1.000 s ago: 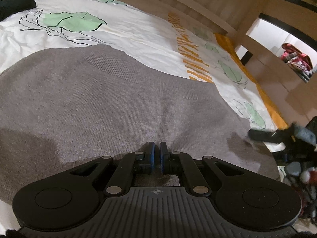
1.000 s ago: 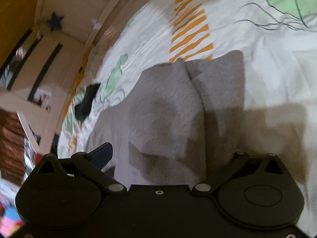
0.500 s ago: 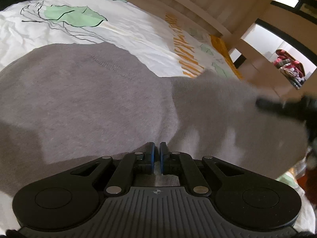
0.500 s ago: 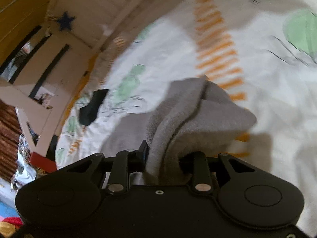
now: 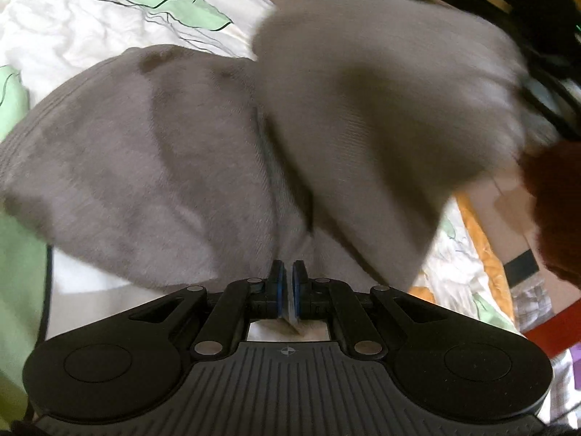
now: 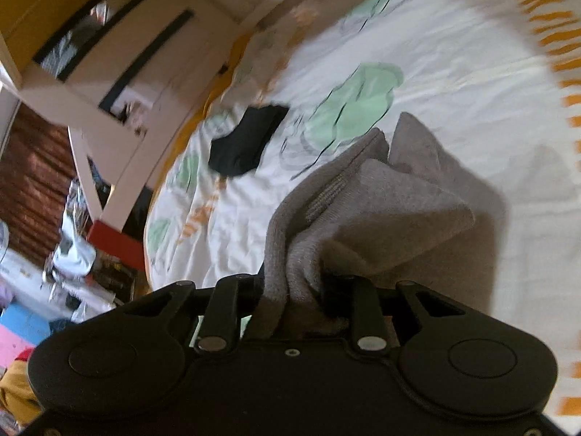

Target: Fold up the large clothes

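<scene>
While L tongs (image 5: 287,290) pinch sweater (image 5: 152,167) hem, only R view shows R tongs (image 6: 294,290) clamping bunched knit.

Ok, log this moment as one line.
phase: mid-fold | left gripper: shut on grey sweater edge | right gripper: shut on bunched grey sweater, lifted above bedsheet | black cloth: untouched

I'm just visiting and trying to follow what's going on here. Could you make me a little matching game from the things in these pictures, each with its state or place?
Things:
1. grey knitted sweater
2. black cloth piece
3. left gripper
4. white leaf-print bedsheet

States:
A. lying alone on the sheet
B. spread under everything
C. bunched in the right gripper
D. fingers shut on a fabric edge

Pairs: 1-C, 2-A, 3-D, 4-B
</scene>
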Demonstrator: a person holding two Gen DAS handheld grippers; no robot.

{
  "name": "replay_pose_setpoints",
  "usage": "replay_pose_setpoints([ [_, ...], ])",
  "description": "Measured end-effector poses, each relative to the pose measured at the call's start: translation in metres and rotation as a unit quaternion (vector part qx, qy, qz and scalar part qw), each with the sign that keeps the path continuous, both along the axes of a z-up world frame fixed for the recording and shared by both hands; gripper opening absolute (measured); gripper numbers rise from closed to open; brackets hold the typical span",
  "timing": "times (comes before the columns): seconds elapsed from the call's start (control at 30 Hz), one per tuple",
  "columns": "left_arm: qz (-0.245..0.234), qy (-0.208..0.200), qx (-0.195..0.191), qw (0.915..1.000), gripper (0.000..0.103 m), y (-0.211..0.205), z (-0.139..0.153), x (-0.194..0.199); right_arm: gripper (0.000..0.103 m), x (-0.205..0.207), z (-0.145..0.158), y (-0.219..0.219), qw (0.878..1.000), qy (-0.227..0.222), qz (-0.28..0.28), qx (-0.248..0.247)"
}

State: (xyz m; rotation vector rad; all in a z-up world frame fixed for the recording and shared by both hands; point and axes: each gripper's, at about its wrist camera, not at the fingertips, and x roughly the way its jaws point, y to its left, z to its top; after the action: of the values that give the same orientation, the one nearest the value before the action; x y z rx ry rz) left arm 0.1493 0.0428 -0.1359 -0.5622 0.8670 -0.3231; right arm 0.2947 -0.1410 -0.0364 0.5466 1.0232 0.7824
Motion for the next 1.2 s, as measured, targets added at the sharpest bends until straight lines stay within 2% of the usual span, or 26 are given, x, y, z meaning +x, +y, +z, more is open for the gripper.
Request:
replay_pose_setpoints([
  [0.2, 0.004, 0.019, -0.008, 0.9998, 0.008, 0.008, 0.001, -0.011, 0.036, 0.003, -0.031, 0.061, 0.998, 0.021, 0.049, -0.043],
  [0.27, 0.003, 0.026, -0.017, 0.9995, 0.008, 0.011, 0.001, -0.014, 0.043, 0.003, -0.041, 0.071, 0.997, 0.026, 0.059, -0.047],
  [0.33, 0.001, 0.03, -0.02, 0.9994, 0.008, 0.013, 0.002, -0.019, 0.055, 0.003, -0.043, 0.074, 0.997, 0.031, 0.066, -0.031],
  [0.47, -0.012, 0.022, -0.008, 0.9997, 0.008, 0.012, 0.012, -0.026, 0.055, 0.001, -0.027, 0.067, 0.996, 0.026, 0.075, 0.036],
  [0.57, -0.029, 0.011, -0.004, 0.9995, 0.009, 0.011, 0.022, -0.032, 0.058, -0.004, -0.005, 0.053, 0.996, -0.01, 0.076, 0.043],
  [0.63, -0.041, -0.002, 0.001, 0.9991, 0.009, 0.012, 0.029, -0.035, 0.064, -0.007, 0.008, 0.035, 0.996, -0.026, 0.065, 0.049],
  [0.7, -0.043, -0.012, 0.001, 0.999, 0.014, 0.017, 0.033, -0.039, 0.064, -0.01, 0.015, 0.02, 0.997, -0.043, 0.049, 0.047],
  [0.8, -0.02, -0.016, -0.016, 0.9995, 0.037, 0.028, 0.037, -0.041, 0.064, -0.022, 0.021, -0.01, 0.997, -0.079, 0.018, 0.012],
  [1.03, 0.062, -0.019, -0.023, 0.9977, 0.044, 0.059, 0.038, -0.033, 0.064, -0.064, -0.001, -0.051, 0.994, -0.097, -0.026, -0.049],
  [1.2, 0.107, 0.003, -0.038, 0.9936, 0.045, 0.075, 0.035, -0.026, 0.064, -0.089, -0.027, -0.062, 0.993, -0.081, -0.043, -0.075],
])
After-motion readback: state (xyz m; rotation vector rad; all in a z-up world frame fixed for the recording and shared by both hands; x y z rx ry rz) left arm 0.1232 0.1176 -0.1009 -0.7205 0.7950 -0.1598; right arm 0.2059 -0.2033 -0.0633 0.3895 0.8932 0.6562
